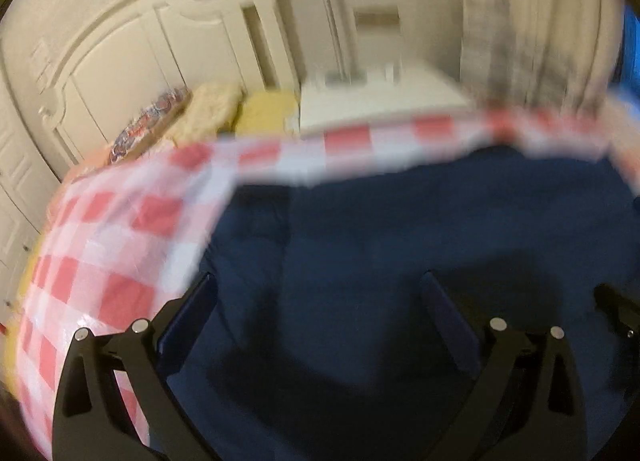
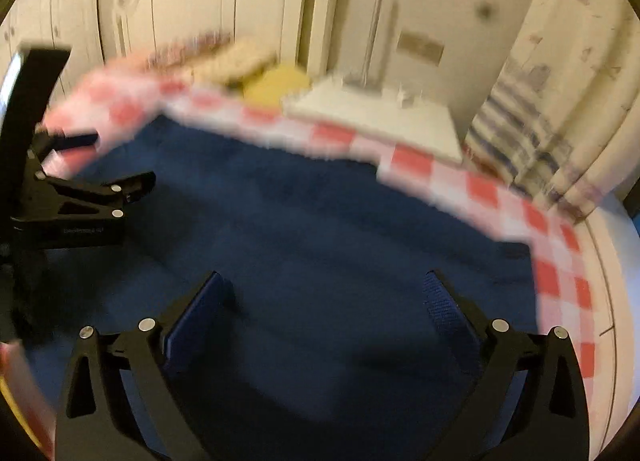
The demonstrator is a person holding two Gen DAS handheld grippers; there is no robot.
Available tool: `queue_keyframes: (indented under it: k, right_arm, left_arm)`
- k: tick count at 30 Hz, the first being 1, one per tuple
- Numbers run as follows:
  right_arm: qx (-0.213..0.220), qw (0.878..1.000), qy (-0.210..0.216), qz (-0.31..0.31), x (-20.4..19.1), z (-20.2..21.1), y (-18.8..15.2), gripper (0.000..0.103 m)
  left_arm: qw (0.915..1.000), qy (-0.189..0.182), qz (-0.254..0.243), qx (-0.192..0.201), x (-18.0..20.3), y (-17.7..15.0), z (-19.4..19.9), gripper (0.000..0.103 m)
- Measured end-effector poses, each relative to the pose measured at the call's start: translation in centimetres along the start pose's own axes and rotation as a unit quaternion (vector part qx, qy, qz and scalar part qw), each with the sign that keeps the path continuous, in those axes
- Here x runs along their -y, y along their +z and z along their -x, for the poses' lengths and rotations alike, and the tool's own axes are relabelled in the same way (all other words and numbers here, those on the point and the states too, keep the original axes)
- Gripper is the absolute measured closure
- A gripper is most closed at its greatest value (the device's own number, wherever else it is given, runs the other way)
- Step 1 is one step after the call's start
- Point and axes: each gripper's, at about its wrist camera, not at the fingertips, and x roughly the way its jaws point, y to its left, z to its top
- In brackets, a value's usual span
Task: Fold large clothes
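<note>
In the left wrist view, the left hand-held gripper [image 1: 316, 301] has its jaws wide apart and empty above the dark blue garment [image 1: 400, 229], which lies just below and ahead on a red-checked cloth [image 1: 100, 229] over the bed. In the right wrist view, the right hand-held gripper [image 2: 324, 301] also stands wide apart with nothing between, over the same garment whose long axis seems to run left to right; both grippers look equally near, with white wardrobe doors [image 2: 192, 9] behind
</note>
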Motion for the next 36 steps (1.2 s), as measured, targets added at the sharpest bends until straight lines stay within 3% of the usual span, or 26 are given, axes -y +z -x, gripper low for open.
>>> queue_keyframes:
  k: [5, 12, 14, 17, 21, 23, 25, 29, 32, 34, 36]
  right_arm:
    - [0.011, 0.997, 0.051, -0.051, 1.6, -1.3, -0.9, 0.004]
    - [0.005, 0.994, 0.082, -0.067, 2.7, -0.6, -1.1, 0.006]
    - [0.018, 0.994, 0.073, -0.084, 3.5, 1.5, -1.5, 0.006]
    - [0.045, 0.995, 0.045, -0.082, 4.5, 5.0, -2.8, 0.006]
    - [0.017, 0.996, -0.01, -0.089, 6.4, 4.5, -5.4, 0.005]
    - [0.031, 0.991, 0.033, -0.123, 7.9, 3.4, -7.3, 0.004]
    - [0.051, 0.989, 0.043, -0.13, 8.2, 3.2, -8.0, 0.004]
    - [0.028, 0.99, 0.007, -0.135, 7.6, 4.3, -7.2, 0.005]
    - [0.07, 0.988, 0.037, -0.133, 5.2, 7.1, -7.1, 0.005]
    - [0.076, 0.991, 0.046, -0.099, 2.7, 7.9, -7.3, 0.005]
    - [0.051, 0.997, 0.049, -0.036, -0.3, 6.8, -7.6, 0.005]
  left_arm:
    - [0.998, -0.036, 0.048, -0.02, -1.5, -0.5, -1.6, 0.002]
    - [0.9987, -0.006, 0.046, -0.018, -1.7, -0.8, -0.8, 0.002]
    - [0.9984, 0.004, 0.056, 0.007, -2.4, -1.2, 1.6, 0.003]
    - [0.998, -0.018, 0.04, 0.045, -2.6, -2.9, 5.2, 0.002]
    - [0.9995, 0.002, 0.009, 0.029, -1.9, -5.8, 4.7, 0.002]
    - [0.9982, -0.028, 0.038, 0.037, -2.8, -6.7, 4.1, 0.002]
    - [0.9975, -0.033, 0.052, 0.035, -3.1, -6.8, 3.9, 0.002]
    - [0.9985, -0.012, 0.038, 0.037, -2.4, -6.9, 3.8, 0.002]
    - [0.9982, -0.016, 0.042, 0.039, -2.6, -7.1, 3.7, 0.002]
    - [0.9983, -0.014, 0.041, 0.039, -2.5, -7.1, 3.6, 0.002]
    - [0.9983, -0.011, 0.04, 0.04, -2.4, -7.1, 3.6, 0.002]
